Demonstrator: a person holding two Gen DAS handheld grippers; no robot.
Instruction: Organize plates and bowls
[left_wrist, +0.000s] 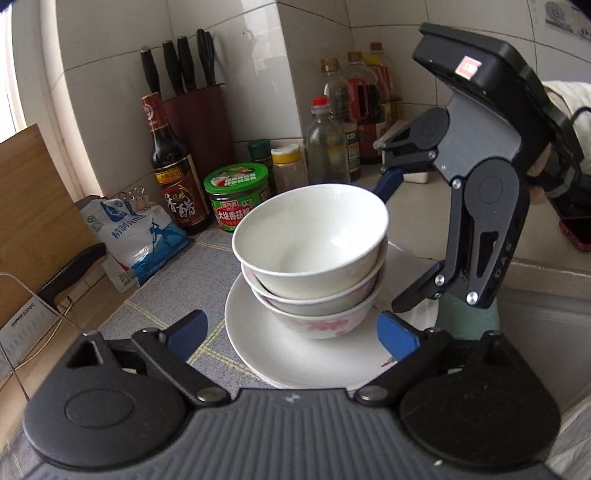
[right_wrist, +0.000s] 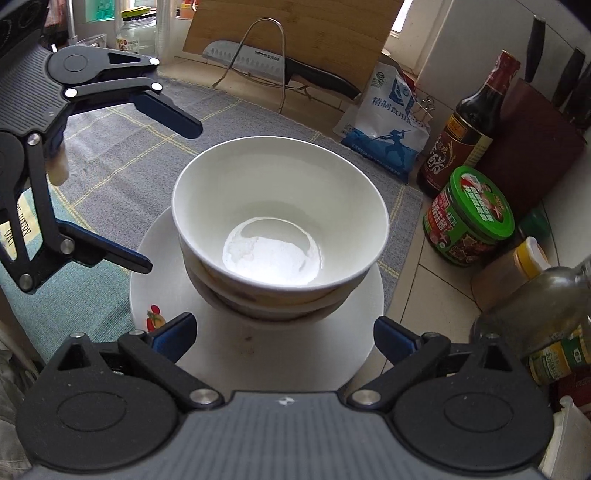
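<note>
Three nested bowls (left_wrist: 310, 254) stand on a white plate (left_wrist: 295, 358) on a grey checked mat (left_wrist: 177, 288). The top bowl (right_wrist: 280, 210) is plain white; the bottom bowl (left_wrist: 325, 325) has pink flowers. The plate (right_wrist: 258, 350) shows a small fruit print. My left gripper (left_wrist: 291, 332) is open, its blue fingertips on either side of the plate's near rim, empty. It also shows in the right wrist view (right_wrist: 166, 192), left of the bowls. My right gripper (right_wrist: 284, 332) is open and empty above the plate's near edge. It shows in the left wrist view (left_wrist: 388, 240), right of the stack.
Sauce bottles (left_wrist: 173, 173), a green-lidded jar (left_wrist: 238, 195), a salt bag (left_wrist: 140, 236), a knife block (left_wrist: 199, 110) and oil bottles (left_wrist: 354, 110) crowd the back wall. A cleaver (right_wrist: 273, 62) on a wire rack leans against a wooden board (right_wrist: 295, 29).
</note>
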